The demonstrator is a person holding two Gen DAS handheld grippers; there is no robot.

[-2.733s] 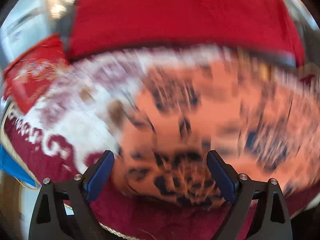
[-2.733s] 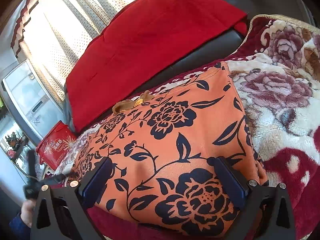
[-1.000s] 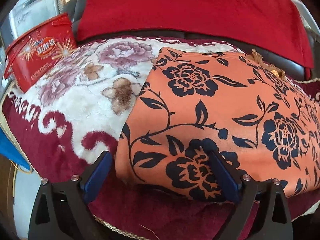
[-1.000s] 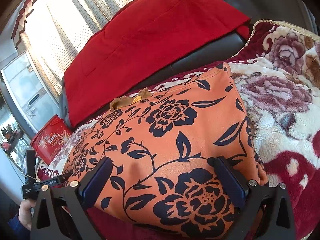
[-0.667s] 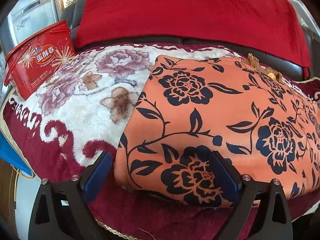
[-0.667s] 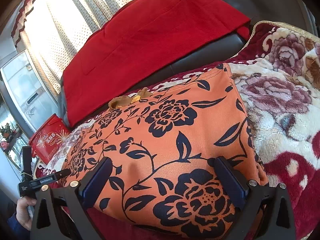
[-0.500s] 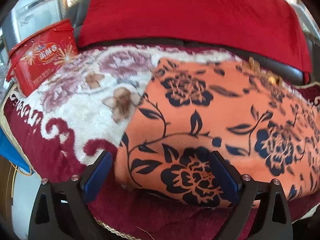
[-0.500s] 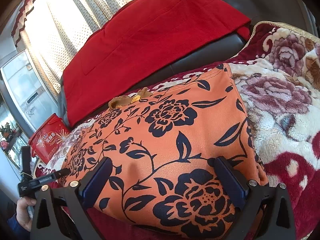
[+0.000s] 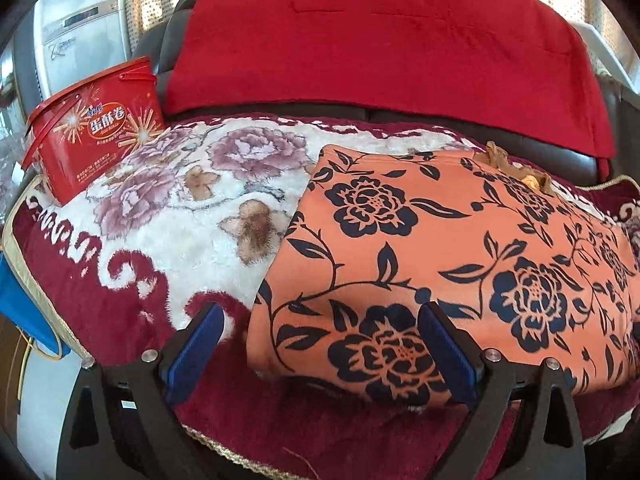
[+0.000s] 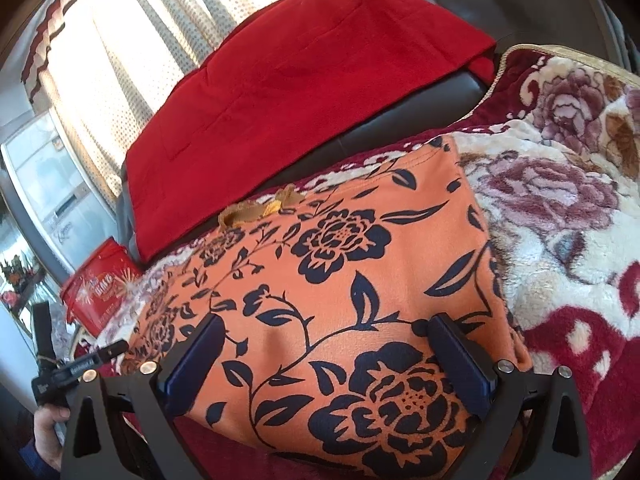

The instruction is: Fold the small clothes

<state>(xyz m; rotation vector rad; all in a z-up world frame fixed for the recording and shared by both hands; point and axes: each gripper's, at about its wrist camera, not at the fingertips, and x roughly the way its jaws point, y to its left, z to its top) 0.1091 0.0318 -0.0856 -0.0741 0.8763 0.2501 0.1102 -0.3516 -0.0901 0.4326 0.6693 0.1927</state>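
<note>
An orange garment with a dark blue flower print [image 9: 440, 248] lies flat on a flowered blanket [image 9: 180, 216] on a sofa seat. It also shows in the right wrist view [image 10: 340, 300]. A tan tie [image 10: 256, 208] sticks out at its far edge. My left gripper [image 9: 320, 344] is open and empty, just in front of the garment's near left corner. My right gripper [image 10: 328, 356] is open and empty, low over the garment's near right part. The left gripper also shows at the far left of the right wrist view [image 10: 76, 364].
A red snack tub [image 9: 96, 128] stands on the blanket's far left corner. A red cloth [image 9: 380, 40] drapes the dark sofa back [image 10: 460, 92]. A white appliance [image 9: 80, 24] and curtains [image 10: 132, 48] stand behind. The blanket's right part [image 10: 560, 208] lies bare.
My left gripper pulled back a little from the garment, so more of the blanket and tub show. The right gripper has barely moved. The garment lies as before.
</note>
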